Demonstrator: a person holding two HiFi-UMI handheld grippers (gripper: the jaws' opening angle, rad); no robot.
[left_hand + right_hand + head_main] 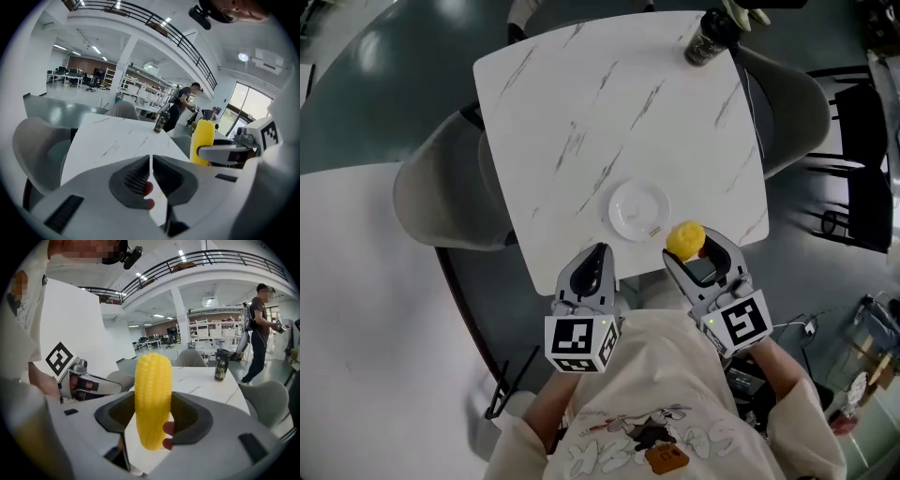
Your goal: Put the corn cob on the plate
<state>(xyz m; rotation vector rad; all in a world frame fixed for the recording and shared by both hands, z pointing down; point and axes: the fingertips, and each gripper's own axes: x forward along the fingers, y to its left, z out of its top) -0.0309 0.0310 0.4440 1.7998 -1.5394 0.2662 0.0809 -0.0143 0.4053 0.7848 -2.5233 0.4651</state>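
Corn cob (152,394) is being pinched upright between the jaws of the right gripper (153,418), near the plate (638,208) at the table (581,112) edge. From the head view only its top is showing. Left gripper (151,174) is being held pressed together, empty.

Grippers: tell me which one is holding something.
The right gripper, shut on the upright yellow corn cob; the left gripper is shut with nothing between its jaws.
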